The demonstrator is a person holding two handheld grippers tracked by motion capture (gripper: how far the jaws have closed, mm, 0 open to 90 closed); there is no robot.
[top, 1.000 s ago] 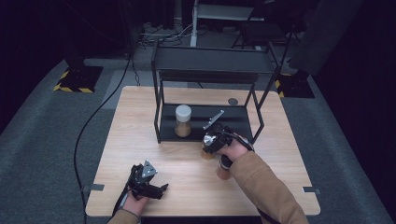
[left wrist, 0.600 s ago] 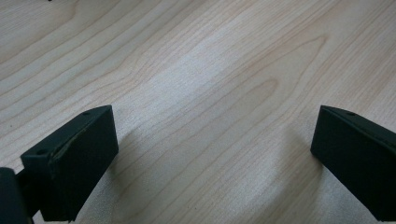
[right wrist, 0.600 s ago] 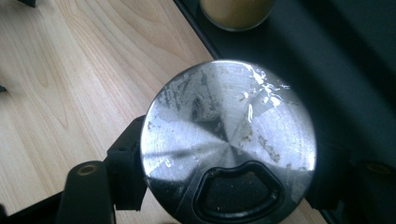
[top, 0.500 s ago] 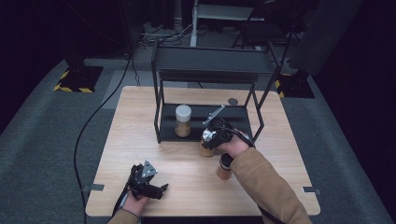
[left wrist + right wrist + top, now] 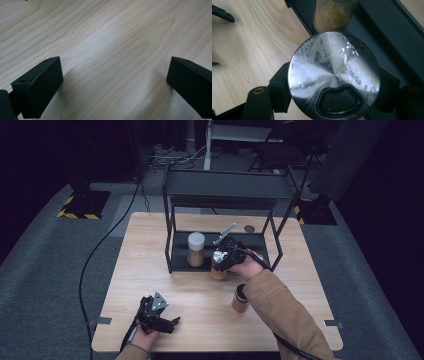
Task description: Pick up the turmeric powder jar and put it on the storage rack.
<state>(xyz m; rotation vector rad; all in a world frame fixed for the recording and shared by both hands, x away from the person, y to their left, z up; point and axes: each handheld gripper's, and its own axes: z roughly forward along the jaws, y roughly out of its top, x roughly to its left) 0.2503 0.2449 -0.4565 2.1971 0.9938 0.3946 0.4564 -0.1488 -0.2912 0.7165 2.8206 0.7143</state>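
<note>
The person's right forearm, in a tan sleeve [image 5: 285,312], reaches forward and to the left across the wooden table [image 5: 145,270], with the hand wrapped over the right gripper [image 5: 222,260] at the front edge of the black metal rack [image 5: 220,195]. That gripper's jaws pinch a spice jar [image 5: 334,77] from both sides; in the right gripper view its round silvery lid sits squarely between them, scuffed and streaked, with a dark D-shaped pouring opening near the bottom edge. In the high view the jar shows a brownish body and sits at the front lip of the rack's lower shelf, just right of a second jar [image 5: 196,250] with a white lid and tan powder inside, which stands upright on that shelf. A third jar [image 5: 240,299] with a dark lid stands on the table close by the sleeve. The left hand rests near the table's front edge, holding the left gripper [image 5: 159,316] low over the wood; in the left gripper view its jaws stand spread wide apart with bare table grain between them.
</note>
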